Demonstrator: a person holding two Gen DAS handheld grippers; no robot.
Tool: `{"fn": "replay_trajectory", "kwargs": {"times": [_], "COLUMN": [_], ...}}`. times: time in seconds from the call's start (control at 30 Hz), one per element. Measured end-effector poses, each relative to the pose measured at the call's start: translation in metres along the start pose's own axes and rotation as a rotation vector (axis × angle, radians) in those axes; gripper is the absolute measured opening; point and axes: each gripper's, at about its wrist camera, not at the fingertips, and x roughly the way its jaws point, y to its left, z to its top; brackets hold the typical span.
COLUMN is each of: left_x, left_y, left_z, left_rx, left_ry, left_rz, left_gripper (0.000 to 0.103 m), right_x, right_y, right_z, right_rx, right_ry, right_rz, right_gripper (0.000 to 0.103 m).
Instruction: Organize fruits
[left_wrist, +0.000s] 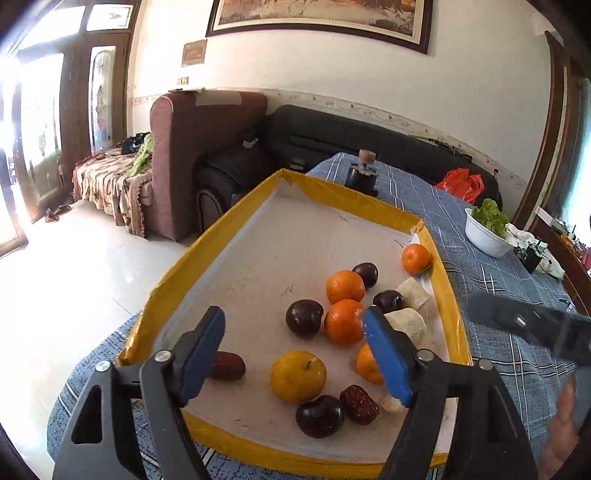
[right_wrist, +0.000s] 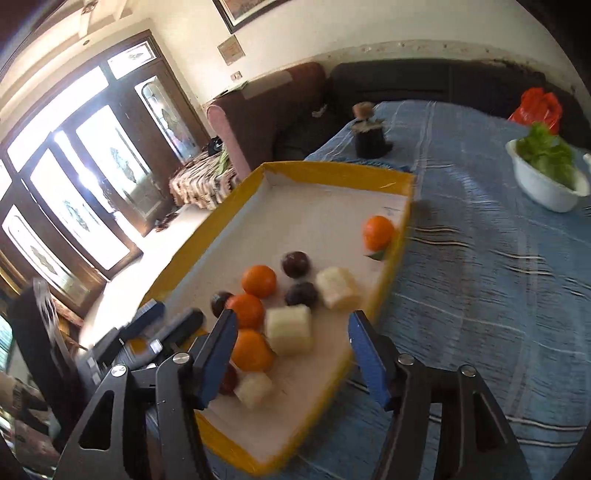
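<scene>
A yellow-rimmed tray (left_wrist: 221, 229) with a white floor holds mixed fruit: several oranges (left_wrist: 345, 286), dark plums (left_wrist: 304, 318), red dates (left_wrist: 359, 404), pale cut chunks (left_wrist: 406, 323) and a yellow-orange fruit (left_wrist: 298, 376). My left gripper (left_wrist: 295, 354) is open and empty above the tray's near end. In the right wrist view the tray (right_wrist: 391, 280) shows the oranges (right_wrist: 258, 281), plums (right_wrist: 295, 264) and pale chunks (right_wrist: 290, 328). My right gripper (right_wrist: 291, 354) is open and empty over the tray's near right corner. The left gripper (right_wrist: 155, 332) shows at its left.
The tray lies on a blue checked tablecloth (left_wrist: 498, 295). A white bowl of lettuce (left_wrist: 485, 229) stands at the right, a dark jar with a cork (left_wrist: 364, 173) behind the tray. Sofas (left_wrist: 369, 140) and a red bag (left_wrist: 460, 182) lie beyond the table.
</scene>
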Motion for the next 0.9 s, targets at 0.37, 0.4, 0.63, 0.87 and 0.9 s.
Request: {"fn": "replay_trajectory", "kwargs": {"times": [0.37, 0.4, 0.63, 0.87, 0.9], "left_x": [-0.032, -0.031, -0.030, -0.030, -0.030], "left_y": [-0.043, -0.047, -0.052, -0.069, -0.070], "left_z": [-0.011, -0.010, -0.005, -0.008, -0.008], "left_rx": [0.038, 0.043, 0.017, 0.102, 0.106], "left_ry": [-0.085, -0.078, -0.084, -0.063, -0.064], "left_rz": [0.031, 0.047, 0.163, 0.223, 0.223], "left_gripper": [0.103, 0.103, 0.103, 0.103, 0.103], "right_x": [-0.076, -0.076, -0.077, -0.081, -0.080], "right_y": [-0.047, -0.049, -0.046, -0.036, -0.035], "right_z": [-0.074, -0.075, -0.076, -0.081, -0.081], "right_rx": [-0.089, -0.085, -0.095, -0.135, -0.140], "right_ry": [-0.180, -0.179, -0.160, -0.187, -0.187], "right_rz": [-0.204, -0.216, -0.168, -0.188, -0.190], "right_gripper": [0.096, 0.096, 0.096, 0.097, 0.097]}}
